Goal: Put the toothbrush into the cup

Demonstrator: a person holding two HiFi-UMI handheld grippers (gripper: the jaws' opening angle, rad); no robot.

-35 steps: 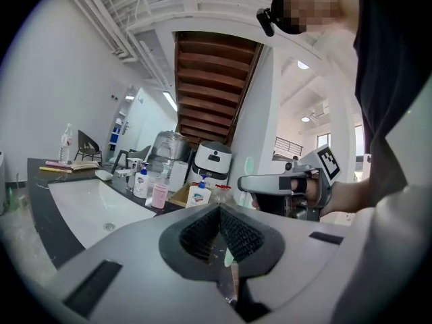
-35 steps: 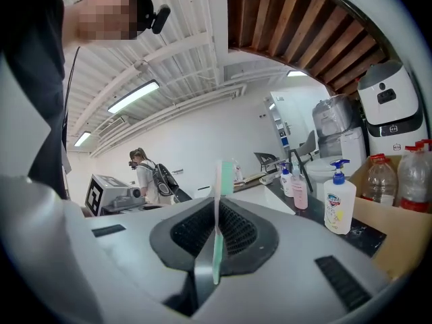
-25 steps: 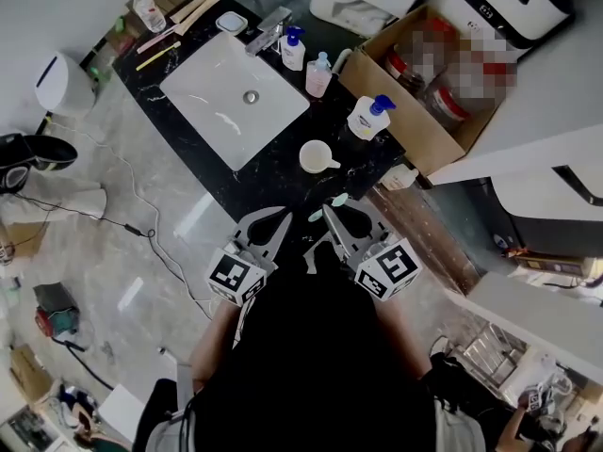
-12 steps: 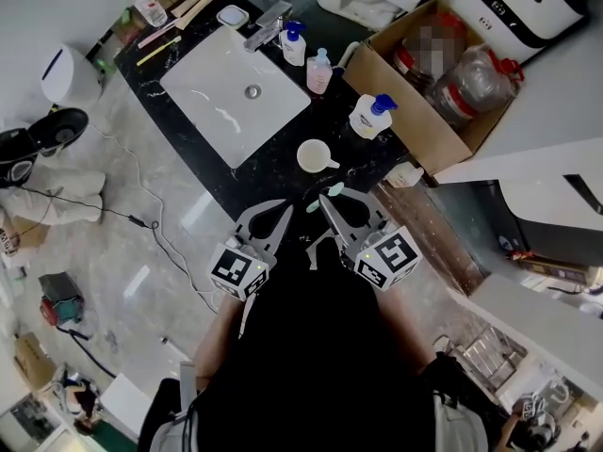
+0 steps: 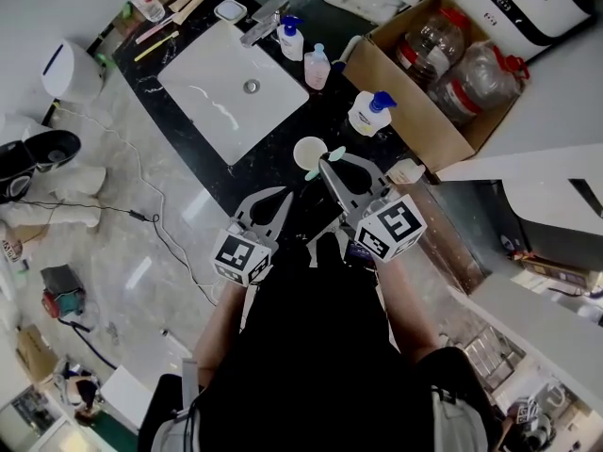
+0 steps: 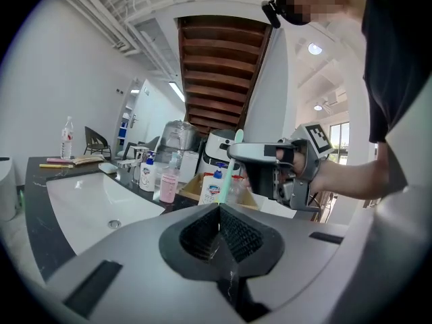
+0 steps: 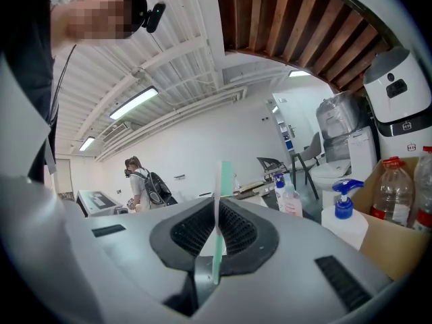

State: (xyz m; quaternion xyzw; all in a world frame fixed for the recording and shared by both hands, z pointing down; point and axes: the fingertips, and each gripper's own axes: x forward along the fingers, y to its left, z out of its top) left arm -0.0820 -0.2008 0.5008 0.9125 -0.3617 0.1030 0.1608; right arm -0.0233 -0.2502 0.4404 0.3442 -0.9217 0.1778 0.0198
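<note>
A white cup [image 5: 307, 151] with a handle stands on the black counter [image 5: 273, 172], right of the sink. My right gripper [image 5: 324, 164] is shut on a mint-green toothbrush [image 5: 337, 153], held crosswise just beside the cup's near rim. In the right gripper view the toothbrush [image 7: 221, 181] stands upright between the closed pads of the right gripper [image 7: 217, 214]. My left gripper [image 5: 285, 193] sits lower left of the cup, shut and empty. In the left gripper view, the left gripper [image 6: 219, 211] shows its pads meeting, and the toothbrush [image 6: 233, 159] is seen in the other gripper.
A white sink basin [image 5: 231, 88] with a faucet [image 5: 264, 22] fills the counter's left part. Soap bottles [image 5: 317, 68] and a white pump bottle [image 5: 367, 114] stand behind the cup. An open cardboard box [image 5: 405, 92] with large bottles lies to the right.
My right gripper has carried the toothbrush forward along the counter, up to the cup's rim. The left gripper has shifted only a little.
</note>
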